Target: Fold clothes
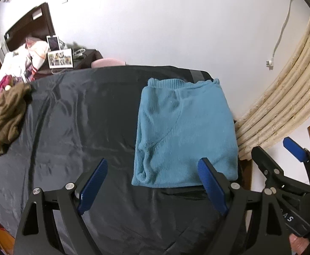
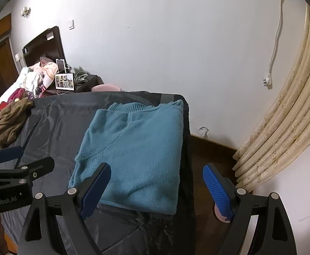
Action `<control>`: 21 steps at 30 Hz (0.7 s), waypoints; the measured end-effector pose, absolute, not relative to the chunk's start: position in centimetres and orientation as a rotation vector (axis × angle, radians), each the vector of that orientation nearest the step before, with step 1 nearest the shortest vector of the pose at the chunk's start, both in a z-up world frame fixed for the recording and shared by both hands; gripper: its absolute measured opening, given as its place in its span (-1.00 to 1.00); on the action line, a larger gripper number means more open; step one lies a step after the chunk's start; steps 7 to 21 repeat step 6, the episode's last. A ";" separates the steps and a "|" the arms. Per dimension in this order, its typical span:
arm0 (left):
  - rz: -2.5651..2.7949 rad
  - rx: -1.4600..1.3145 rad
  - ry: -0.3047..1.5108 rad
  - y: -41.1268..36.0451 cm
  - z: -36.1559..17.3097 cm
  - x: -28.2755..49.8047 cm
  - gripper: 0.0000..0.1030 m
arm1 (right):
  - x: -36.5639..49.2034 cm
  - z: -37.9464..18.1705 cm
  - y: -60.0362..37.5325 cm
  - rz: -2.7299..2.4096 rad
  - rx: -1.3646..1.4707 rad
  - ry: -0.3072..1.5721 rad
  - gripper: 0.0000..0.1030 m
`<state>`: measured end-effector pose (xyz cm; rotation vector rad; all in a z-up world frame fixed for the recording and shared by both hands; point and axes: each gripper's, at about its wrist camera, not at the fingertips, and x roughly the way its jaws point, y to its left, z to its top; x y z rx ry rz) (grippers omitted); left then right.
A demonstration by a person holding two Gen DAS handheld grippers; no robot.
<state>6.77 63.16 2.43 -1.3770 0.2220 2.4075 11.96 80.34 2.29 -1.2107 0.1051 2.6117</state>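
left claw wide apart, empty; right claw likewise, tilted downward

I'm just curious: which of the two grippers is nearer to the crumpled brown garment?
The left. The left gripper hangs open over the dark cloth beside the folded blue sweater, on the brown garment's side. The right gripper, also open, hangs over the sweater's far edge.

A beige curtain hangs right — a photo frame stands far left.
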 end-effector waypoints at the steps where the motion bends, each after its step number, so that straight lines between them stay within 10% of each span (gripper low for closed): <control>1: 2.412 -1.370 0.230 63.3 2.3 6.9 0.73 | 12.0 2.2 80.4 2.612 -1.213 0.106 0.75; 21: 2.364 -1.380 0.229 63.7 1.4 7.1 0.73 | 12.0 0.7 80.6 2.588 -1.259 0.123 0.75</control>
